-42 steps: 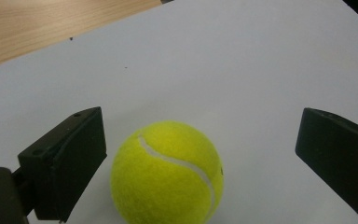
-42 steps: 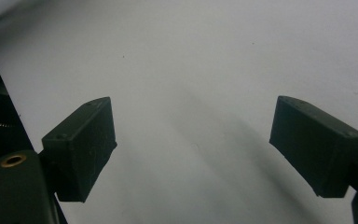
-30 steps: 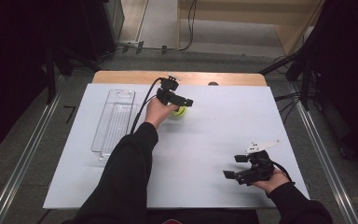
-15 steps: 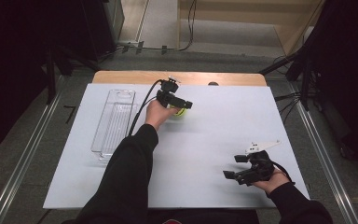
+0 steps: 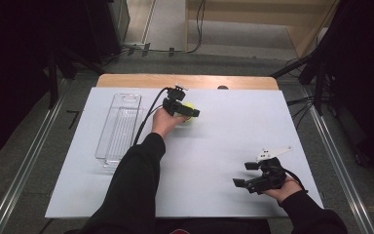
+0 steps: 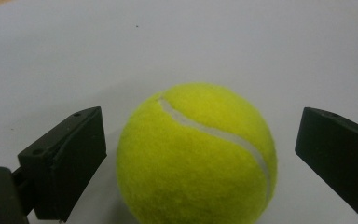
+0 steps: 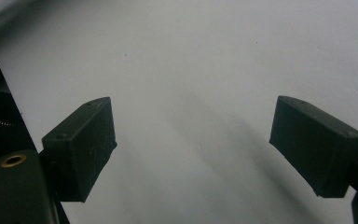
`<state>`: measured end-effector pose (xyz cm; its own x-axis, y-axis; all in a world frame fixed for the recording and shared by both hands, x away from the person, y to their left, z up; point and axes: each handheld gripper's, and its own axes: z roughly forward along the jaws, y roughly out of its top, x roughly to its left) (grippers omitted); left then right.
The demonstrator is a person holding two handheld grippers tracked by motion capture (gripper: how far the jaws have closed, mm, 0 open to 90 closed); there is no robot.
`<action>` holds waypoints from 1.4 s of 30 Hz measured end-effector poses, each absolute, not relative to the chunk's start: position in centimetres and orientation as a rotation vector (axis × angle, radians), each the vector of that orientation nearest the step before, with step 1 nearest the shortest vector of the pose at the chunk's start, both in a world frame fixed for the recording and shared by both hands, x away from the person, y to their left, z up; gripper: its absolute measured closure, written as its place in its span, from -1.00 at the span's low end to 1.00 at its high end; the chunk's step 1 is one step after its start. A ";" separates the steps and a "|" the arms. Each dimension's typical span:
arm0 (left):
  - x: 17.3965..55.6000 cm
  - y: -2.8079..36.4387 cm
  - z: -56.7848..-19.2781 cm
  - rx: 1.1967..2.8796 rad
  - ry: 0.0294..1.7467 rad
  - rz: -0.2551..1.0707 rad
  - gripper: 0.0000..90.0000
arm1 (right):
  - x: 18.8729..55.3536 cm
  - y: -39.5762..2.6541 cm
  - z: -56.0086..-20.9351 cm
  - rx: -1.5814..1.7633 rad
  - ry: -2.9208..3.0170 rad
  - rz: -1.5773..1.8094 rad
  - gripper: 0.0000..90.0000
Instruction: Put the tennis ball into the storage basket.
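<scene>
L gripper jaws wide, straddling tennis ball, no contact.

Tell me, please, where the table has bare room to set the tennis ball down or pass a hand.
The widest free patch lies mid-table, between the clear tray at the left and the right tool. The far right corner of the white table is also bare. It is crowded only around the tennis ball, which sits between the open jaws of the left tool.
</scene>
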<state>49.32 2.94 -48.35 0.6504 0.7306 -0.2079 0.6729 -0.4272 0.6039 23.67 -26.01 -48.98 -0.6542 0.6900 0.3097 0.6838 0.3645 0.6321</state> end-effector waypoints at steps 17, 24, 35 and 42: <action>48.8 2.7 -49.6 2.229 1.070 0.170 -0.62 | 23.7 -26.0 -49.0 1.303 2.587 1.192 -0.73; 48.7 2.8 -49.6 2.244 1.054 0.194 -0.42 | 23.7 -26.0 -49.0 1.302 2.587 1.192 -0.73; 48.3 2.7 -48.8 2.237 1.049 0.178 -0.41 | 23.7 -26.0 -49.0 1.309 2.583 1.193 -0.73; 47.8 3.1 -47.6 2.234 1.045 0.141 -0.41 | 23.7 -26.1 -49.0 1.306 2.582 1.193 -0.73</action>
